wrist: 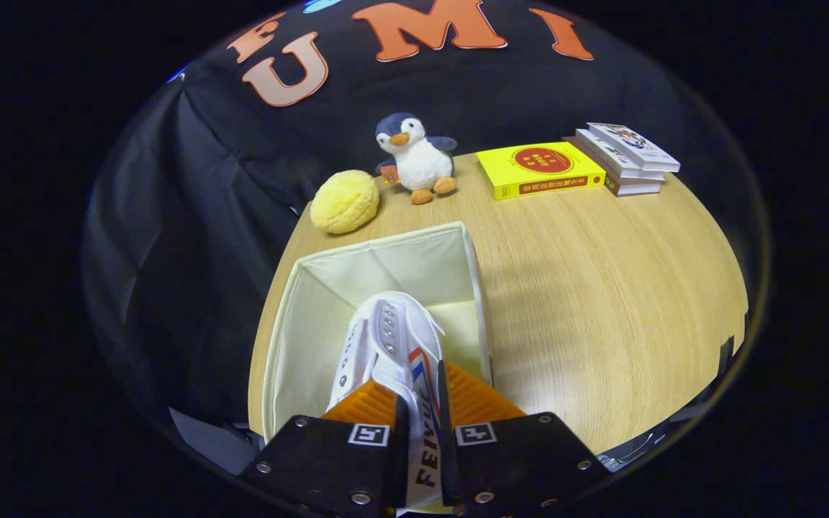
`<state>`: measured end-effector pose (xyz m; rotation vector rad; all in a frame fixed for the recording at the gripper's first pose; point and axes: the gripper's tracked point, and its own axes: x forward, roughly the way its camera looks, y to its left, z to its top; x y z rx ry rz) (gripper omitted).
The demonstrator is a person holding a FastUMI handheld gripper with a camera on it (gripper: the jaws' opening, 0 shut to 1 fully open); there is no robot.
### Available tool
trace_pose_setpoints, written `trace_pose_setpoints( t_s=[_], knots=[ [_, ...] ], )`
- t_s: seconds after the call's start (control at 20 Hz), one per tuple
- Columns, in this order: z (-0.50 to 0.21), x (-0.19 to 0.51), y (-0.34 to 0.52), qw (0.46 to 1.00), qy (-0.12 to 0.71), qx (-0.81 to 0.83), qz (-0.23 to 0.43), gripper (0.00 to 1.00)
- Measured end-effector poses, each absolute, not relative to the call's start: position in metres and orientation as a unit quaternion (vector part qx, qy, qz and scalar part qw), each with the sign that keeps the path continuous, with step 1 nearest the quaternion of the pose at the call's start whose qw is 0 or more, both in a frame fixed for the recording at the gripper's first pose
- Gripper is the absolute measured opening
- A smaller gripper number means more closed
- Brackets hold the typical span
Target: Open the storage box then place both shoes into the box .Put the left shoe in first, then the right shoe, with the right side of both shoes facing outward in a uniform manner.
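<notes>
While gripper (422,403) pinches it, white shoe (389,338) — seemingly tilted — overhangs box (328,273).

The gripper (422,403) clamps a white shoe (393,338), and its fingers cover the shoe's heel end (the side lettering is partly hidden too). The shoe blocks part of the storage box (328,288) floor beyond the fingers. The near box wall is cut off behind the gripper body.
</notes>
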<state>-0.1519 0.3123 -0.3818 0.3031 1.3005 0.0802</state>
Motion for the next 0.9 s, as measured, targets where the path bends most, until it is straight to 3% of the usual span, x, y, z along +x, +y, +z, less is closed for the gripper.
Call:
trace_pose_setpoints(
  t_s=[0.3,0.65,0.9],
  knots=[
    [-0.342,-0.123,0.301,0.811,0.558,0.148,0.091,0.35],
    [-0.329,-0.109,0.231,0.846,0.508,0.124,0.102,0.68],
    [-0.295,-0.079,0.169,0.897,0.422,0.091,0.097,0.88]
  ],
)
